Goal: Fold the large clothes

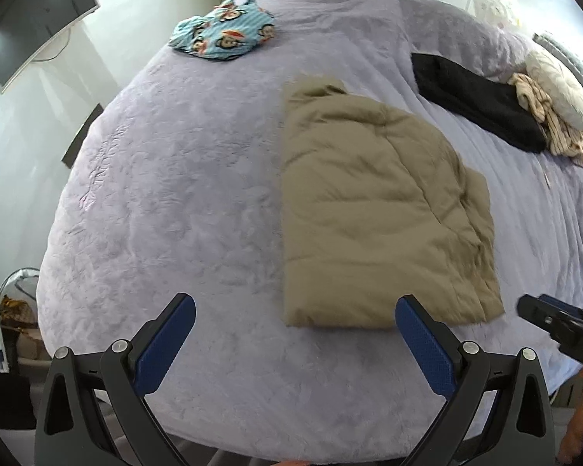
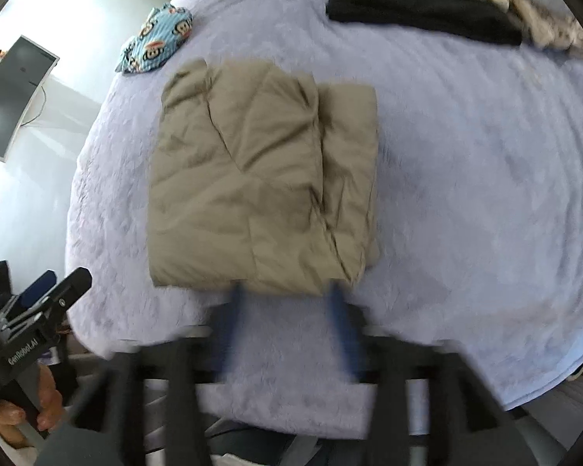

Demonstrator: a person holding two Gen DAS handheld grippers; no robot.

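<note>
1. The tan coat [image 1: 381, 209] lies folded flat in the middle of the bed [image 1: 175, 194], near the front edge.
2. It looks puffy, soft and light. I think it will squash and spring back up.
3. Good spots to grab are the thick near corners.
4. The left claw [image 1: 295, 345] is spread wide and holds nothing.
5. The right claw [image 2: 291, 330] is blurry, spread apart and empty.
6. The left claw's side reads "GenRobot.AI".

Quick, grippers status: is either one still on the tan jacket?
Left gripper: open wide, holding nothing.
Right gripper: open, blurred, clear of the folded tan jacket, nothing between its jaws.
</note>
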